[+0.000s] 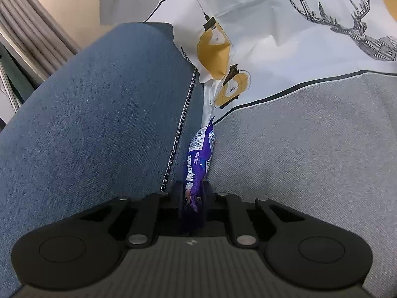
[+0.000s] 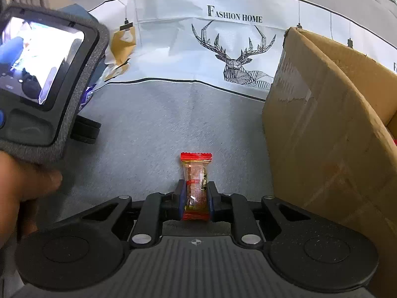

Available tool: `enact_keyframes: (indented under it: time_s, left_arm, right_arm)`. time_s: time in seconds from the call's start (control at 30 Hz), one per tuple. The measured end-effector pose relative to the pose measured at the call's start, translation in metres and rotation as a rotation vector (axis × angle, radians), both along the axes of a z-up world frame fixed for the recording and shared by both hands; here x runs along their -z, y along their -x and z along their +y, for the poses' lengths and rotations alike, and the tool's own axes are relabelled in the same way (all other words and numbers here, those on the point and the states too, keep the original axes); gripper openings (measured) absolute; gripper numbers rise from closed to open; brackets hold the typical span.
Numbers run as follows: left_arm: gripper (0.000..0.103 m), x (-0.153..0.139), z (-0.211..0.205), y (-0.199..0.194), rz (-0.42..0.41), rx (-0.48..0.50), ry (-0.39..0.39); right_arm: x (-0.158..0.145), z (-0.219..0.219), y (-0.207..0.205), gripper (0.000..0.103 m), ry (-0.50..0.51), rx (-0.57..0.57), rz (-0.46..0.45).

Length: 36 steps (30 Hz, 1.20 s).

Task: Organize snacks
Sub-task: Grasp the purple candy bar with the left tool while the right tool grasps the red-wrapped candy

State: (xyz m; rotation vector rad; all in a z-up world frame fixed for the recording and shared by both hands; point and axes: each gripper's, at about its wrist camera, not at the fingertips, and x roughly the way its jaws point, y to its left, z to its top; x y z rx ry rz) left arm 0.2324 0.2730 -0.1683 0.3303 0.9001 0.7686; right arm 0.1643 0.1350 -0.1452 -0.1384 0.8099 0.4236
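Observation:
A purple Alpenliebe snack pack (image 1: 198, 154) lies in the crease between a blue denim bag (image 1: 99, 114) and the grey cloth (image 1: 310, 149). My left gripper (image 1: 193, 193) is shut on its near end, with a pad pressing on each side. In the right wrist view, a small candy in a clear wrapper with red ends (image 2: 196, 173) rests on the grey cloth (image 2: 153, 129). My right gripper (image 2: 196, 196) is shut on the near half of this candy, and its far end sticks out past the fingertips.
An open cardboard box (image 2: 322, 124) stands close on the right. A white cloth with a deer print (image 2: 235, 57) covers the far side. The bag's metal chain (image 1: 178, 134) runs beside the purple pack. A person's hand (image 2: 19, 193) holds the other device, whose screen (image 2: 39, 59) shows at left.

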Motion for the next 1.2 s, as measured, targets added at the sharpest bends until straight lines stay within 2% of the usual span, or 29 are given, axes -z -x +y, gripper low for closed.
enact_keyframes:
  time_s: [0.13,0.23,0.5,0.63,0.77,0.93,1.0,1.03,1.07,1.2]
  left_arm:
    - [0.014,-0.018,-0.003,0.011,-0.053,0.003,0.103]
    - [0.014,-0.032,-0.012,0.026,-0.074,0.038,0.227]
    - [0.014,-0.070,-0.043,0.102,-0.159,0.074,0.483]
    - [0.014,-0.077,-0.051,0.143,-0.169,0.071,0.627]
    - [0.015,-0.075,-0.041,0.166,-0.177,0.031,0.774]
    - [0.017,-0.065,-0.035,0.171,-0.138,-0.003,0.882]
    - [0.025,-0.064,-0.034,0.171,-0.130,-0.005,0.888]
    - [0.037,-0.065,-0.034,0.171,-0.135,-0.010,0.879]
    - [0.044,-0.065,-0.034,0.171,-0.144,-0.015,0.873]
    - [0.046,-0.064,-0.032,0.167,-0.155,-0.040,0.879]
  right_arm:
    - [-0.004,-0.003,0.008,0.018,-0.004,-0.014,-0.001]
    - [-0.010,-0.005,0.019,0.018,0.000,-0.047,-0.024]
    - [-0.029,-0.014,0.076,0.018,0.014,-0.174,-0.053]
    - [-0.038,-0.022,0.103,0.018,0.001,-0.260,-0.022]
    - [-0.046,-0.033,0.128,0.018,-0.002,-0.344,-0.019]
    - [-0.037,-0.051,0.153,0.018,0.004,-0.395,0.023]
    - [-0.033,-0.057,0.160,0.018,-0.017,-0.391,0.045]
    - [-0.032,-0.060,0.162,0.018,-0.031,-0.392,0.042]
    - [-0.030,-0.061,0.165,0.018,-0.035,-0.401,0.036]
    - [-0.018,-0.056,0.163,0.020,0.015,-0.413,0.053]
